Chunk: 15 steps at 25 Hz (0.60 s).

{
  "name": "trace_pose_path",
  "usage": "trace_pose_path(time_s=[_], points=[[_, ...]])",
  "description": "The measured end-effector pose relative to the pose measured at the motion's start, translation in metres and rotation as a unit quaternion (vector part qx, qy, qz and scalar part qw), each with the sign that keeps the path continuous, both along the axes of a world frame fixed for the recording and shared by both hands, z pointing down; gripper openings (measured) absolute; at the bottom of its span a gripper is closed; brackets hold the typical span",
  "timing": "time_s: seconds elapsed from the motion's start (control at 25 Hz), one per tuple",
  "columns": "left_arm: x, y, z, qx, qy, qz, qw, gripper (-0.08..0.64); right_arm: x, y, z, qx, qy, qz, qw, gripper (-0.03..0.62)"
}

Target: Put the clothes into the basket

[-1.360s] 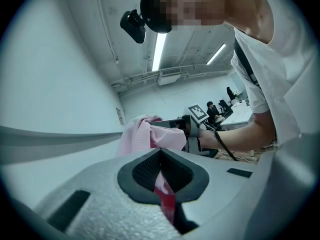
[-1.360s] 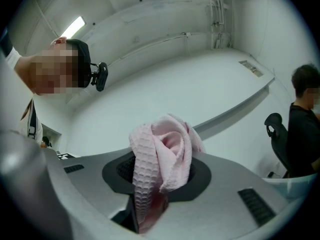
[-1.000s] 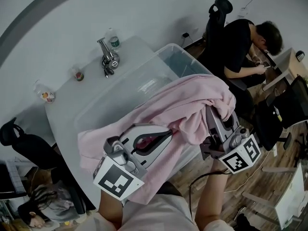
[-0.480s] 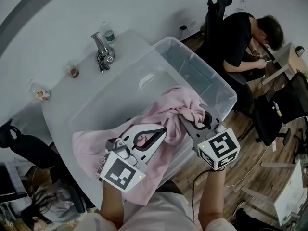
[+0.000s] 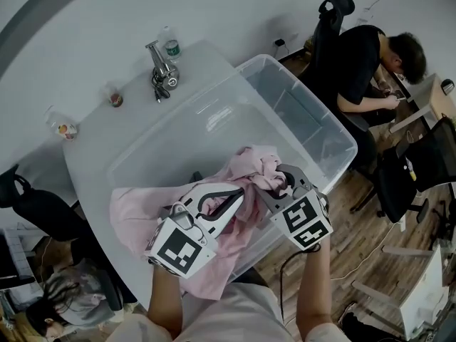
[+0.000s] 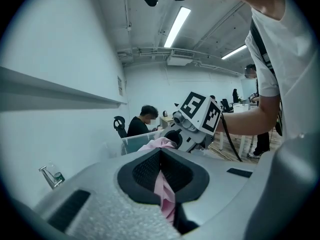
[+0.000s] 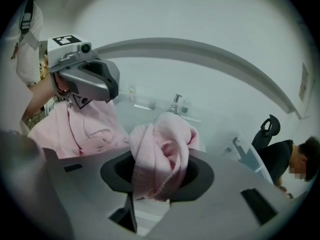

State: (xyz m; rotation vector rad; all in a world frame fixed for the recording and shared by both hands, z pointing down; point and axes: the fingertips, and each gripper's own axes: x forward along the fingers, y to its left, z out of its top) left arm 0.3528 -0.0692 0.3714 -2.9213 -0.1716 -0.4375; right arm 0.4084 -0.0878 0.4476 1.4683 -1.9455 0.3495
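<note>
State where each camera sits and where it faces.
Head view: on the person's head, facing steeply down at tub, pink cloth, left tongs, right tongs; forearms show.
Left gripper view: on the left tongs, facing along them toward the right tongs; arm and shirt show.
Right gripper view: on the right tongs, facing the tap; left tongs show.
Shared: every view shows the pink cloth.

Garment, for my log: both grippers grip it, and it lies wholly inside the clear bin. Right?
No. Left gripper and right gripper grip the garment, but only part lies inside the bin; the head view shows the rest draped over its near rim.
</note>
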Motion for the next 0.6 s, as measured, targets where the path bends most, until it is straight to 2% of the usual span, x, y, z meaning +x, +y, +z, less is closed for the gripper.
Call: trace_pose_path(time_s=[0.28,0.6], points=[[-0.003,0.000,0.030,-0.010,-0.036,0.006,0.9993,0.003,-0.016,0.001,0.023,-0.055,0.064,-0.055,0.995,0.156],[-0.007,0.000,0.036,-0.016,-0.045,0.002,0.9989,0.003,-0.025,0.012,0.049,-0.127,0.140,-0.120,0.975,0.184]])
